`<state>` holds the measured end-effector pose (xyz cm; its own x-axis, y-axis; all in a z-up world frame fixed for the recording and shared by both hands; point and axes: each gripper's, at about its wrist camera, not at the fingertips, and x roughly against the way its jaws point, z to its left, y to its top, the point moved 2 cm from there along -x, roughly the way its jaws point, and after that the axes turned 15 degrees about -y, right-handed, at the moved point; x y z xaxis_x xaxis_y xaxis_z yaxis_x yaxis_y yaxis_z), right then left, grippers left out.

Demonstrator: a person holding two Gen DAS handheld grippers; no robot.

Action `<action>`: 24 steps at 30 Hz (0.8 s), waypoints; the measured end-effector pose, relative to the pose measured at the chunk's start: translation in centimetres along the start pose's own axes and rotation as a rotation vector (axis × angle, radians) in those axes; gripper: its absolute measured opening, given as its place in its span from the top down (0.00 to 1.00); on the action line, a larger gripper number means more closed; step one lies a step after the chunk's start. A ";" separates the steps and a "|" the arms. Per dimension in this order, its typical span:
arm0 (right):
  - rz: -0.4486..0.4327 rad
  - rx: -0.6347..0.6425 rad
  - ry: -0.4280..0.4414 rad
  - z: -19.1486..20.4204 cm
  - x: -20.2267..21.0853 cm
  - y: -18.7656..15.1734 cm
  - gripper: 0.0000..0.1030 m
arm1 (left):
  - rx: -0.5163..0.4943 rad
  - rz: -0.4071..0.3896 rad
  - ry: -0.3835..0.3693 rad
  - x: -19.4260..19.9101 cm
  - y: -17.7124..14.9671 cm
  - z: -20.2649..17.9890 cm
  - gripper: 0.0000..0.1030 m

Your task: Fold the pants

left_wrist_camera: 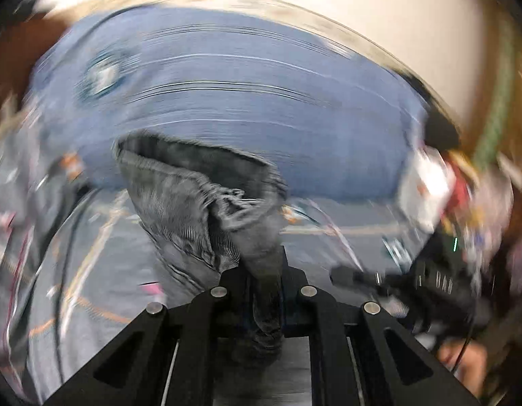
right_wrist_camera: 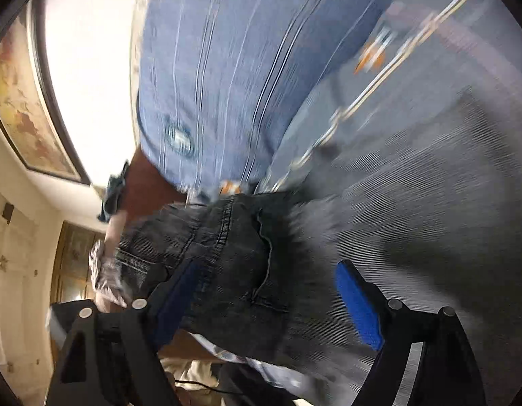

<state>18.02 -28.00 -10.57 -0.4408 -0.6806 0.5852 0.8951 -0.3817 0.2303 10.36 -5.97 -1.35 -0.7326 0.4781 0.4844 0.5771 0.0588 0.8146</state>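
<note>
The pants are dark grey denim. In the left wrist view my left gripper (left_wrist_camera: 266, 291) is shut on a bunched strip of the pants (left_wrist_camera: 207, 203), which hang in front of it above the bed. In the right wrist view my right gripper (right_wrist_camera: 271, 301) is open, its blue pads (right_wrist_camera: 359, 308) spread wide on either side of the pants (right_wrist_camera: 234, 257). The seams and a pocket edge show between the fingers. Both views are blurred by motion.
A bed with a blue-grey patterned sheet (left_wrist_camera: 102, 264) and a blue striped pillow (left_wrist_camera: 227, 94) lies behind the pants; the pillow also shows in the right wrist view (right_wrist_camera: 220, 67). A framed picture (right_wrist_camera: 21, 108) hangs on the white wall. Clutter (left_wrist_camera: 440, 196) sits at the right.
</note>
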 end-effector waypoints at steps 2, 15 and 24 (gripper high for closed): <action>-0.084 -0.060 -0.023 -3.0 3.4 1.0 0.17 | -0.108 0.059 -0.024 -2.2 -1.6 -3.7 0.89; -0.156 -0.146 -0.154 -8.5 7.6 0.9 0.16 | -0.116 0.405 -0.260 -6.6 -7.5 -7.6 0.52; -0.053 -0.025 -0.108 -3.7 6.1 -5.1 0.16 | 0.147 0.130 0.080 1.8 -3.8 7.3 0.19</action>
<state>10.54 -32.53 -11.02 -0.4765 -0.5885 0.6532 0.8683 -0.4318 0.2443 9.47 1.12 -5.89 -0.6716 0.4192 0.6110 0.7107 0.1315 0.6911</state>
